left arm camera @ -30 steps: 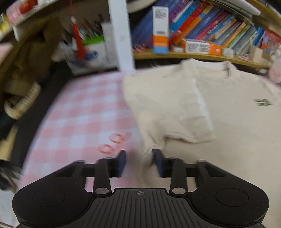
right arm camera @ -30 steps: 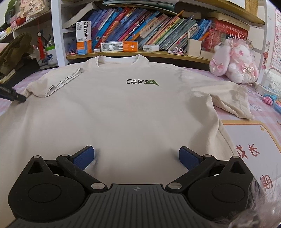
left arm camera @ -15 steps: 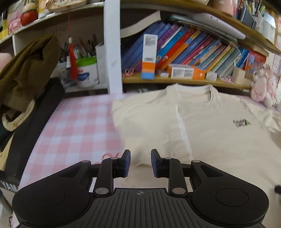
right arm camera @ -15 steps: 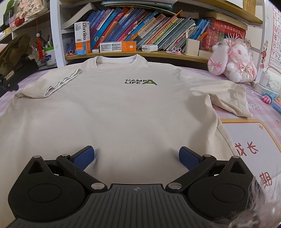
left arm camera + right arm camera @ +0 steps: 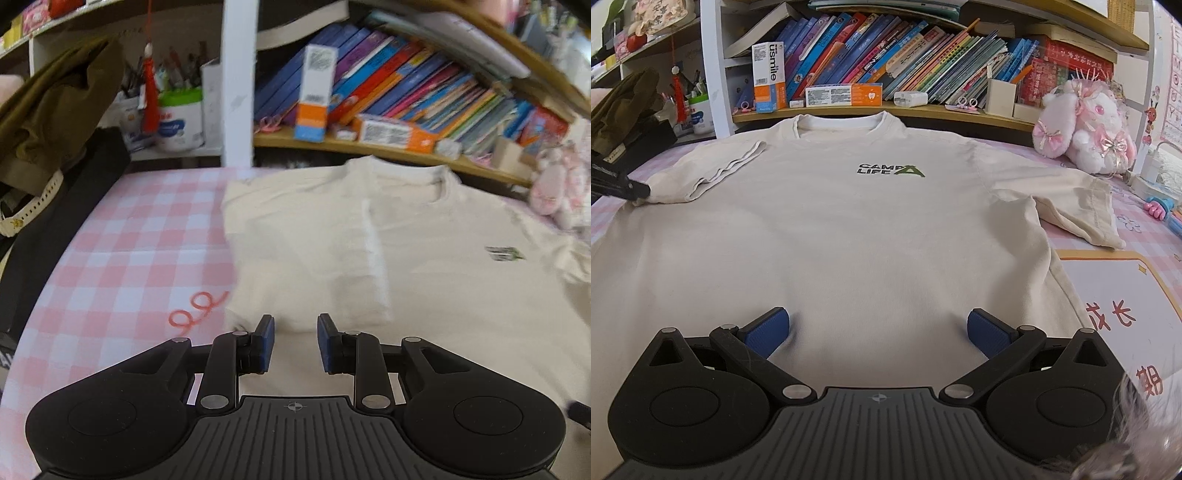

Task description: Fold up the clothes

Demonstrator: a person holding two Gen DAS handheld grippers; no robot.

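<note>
A cream T-shirt with a "CAMP LIFE" logo lies flat, face up, on a pink checked cloth. Its left sleeve is folded in over the body; its right sleeve lies spread out. My left gripper is partly open with a narrow gap, empty, at the lower edge of the folded sleeve. It also shows in the right wrist view at the far left. My right gripper is wide open and empty, low over the shirt's lower middle.
A bookshelf with books and boxes runs along the back. A pink plush rabbit sits at the back right. An olive garment on a dark bag is at the left. A printed mat lies right of the shirt.
My left gripper swung and pulled back, then came in again to the folded sleeve's lower edge, its gap a little wider than half a second ago. The right gripper has not moved.
</note>
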